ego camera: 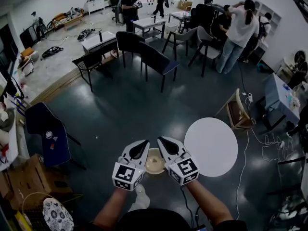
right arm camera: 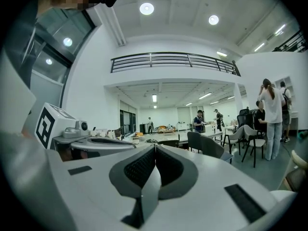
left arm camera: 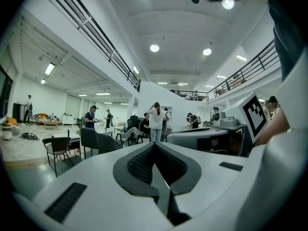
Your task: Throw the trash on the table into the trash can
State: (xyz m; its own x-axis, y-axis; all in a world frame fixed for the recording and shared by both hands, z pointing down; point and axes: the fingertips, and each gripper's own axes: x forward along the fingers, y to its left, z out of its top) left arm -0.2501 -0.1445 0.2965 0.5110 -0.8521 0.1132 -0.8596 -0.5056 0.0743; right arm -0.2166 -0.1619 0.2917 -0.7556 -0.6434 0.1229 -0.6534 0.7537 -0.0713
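Observation:
A round white table (ego camera: 211, 147) stands on the dark floor at the right, and I see nothing lying on its top. A small round beige trash can (ego camera: 155, 163) sits on the floor just left of it, seen from above. Both grippers are held side by side over the can, pointing away from me. My left gripper (ego camera: 140, 148) (left arm camera: 154, 147) is shut with nothing between its jaws. My right gripper (ego camera: 165, 145) (right arm camera: 155, 149) is shut and empty too. Both gripper views look level across the room, not at the table.
A blue chair (ego camera: 48, 134) stands at the left, with a cardboard box (ego camera: 21, 177) and clutter near it. Dark chairs (ego camera: 154, 60) and tables are further back with several people. A wooden stool (ego camera: 238, 112) and a white cable (ego camera: 244, 155) lie beyond the round table.

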